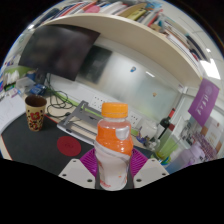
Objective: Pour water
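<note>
The tongs (113,165) grip an orange-capped bottle (113,145) between the pads — the patterned cup (36,113) sits well apart on the worktop (25,145), so a hasty tilt could spill short.

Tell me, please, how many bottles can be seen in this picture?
1. The bottle, orange-capped, stands between the fingers, whose pads press its sides. The mug beyond it is no bottle. The cluttered background may hide more.

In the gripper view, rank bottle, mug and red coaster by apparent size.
1. bottle, held between the fingers, nearest the camera, so inflated.
2. mug.
3. red coaster, looking close to the mug; that order is unsure.
</note>
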### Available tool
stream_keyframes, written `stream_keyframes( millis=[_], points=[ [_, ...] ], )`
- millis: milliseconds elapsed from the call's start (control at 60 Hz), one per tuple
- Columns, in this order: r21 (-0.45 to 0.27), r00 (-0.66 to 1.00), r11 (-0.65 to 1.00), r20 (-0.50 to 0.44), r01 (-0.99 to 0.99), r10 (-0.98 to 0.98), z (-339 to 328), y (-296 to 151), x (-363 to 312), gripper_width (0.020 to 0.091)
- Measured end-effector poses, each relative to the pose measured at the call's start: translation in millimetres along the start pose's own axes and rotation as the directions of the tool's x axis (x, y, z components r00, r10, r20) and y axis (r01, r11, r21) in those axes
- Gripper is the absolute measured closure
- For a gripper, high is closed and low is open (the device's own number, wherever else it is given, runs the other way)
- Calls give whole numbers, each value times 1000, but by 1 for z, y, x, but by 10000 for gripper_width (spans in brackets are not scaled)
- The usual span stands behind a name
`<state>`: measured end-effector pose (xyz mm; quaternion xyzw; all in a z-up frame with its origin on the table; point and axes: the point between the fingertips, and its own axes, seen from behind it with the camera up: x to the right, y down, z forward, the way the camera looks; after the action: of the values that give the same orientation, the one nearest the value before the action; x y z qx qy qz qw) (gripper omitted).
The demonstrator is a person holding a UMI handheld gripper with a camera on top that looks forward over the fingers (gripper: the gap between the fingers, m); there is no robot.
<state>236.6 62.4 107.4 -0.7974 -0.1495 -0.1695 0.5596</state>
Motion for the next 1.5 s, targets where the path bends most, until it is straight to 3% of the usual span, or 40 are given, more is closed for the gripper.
stream_keyframes(
  millis=[200,333,467,700,900,1033,1200,1350,1500],
  points=[
    [-24,900,900,55,434,-433,3,-57,-46,722],
    [-34,703,703,73,710,-707,18,-81,-73,721],
    [9,461,462,52,887,-886,29,-109,-100,723],
    [-22,35,35,-16,999,-999,46,-144,-117,721],
    [-44,-65,-65,-9,997,-998,51,-150,-122,721],
    [-10,49,49,5,999,-999,44,-149,-131,722],
    [39,524,527,68,849,-849,20,-159,-132,721],
    [71,904,915,136,398,-404,5,-168,-126,722],
    [65,979,997,202,-37,23,14,-153,-116,722]
  ],
)
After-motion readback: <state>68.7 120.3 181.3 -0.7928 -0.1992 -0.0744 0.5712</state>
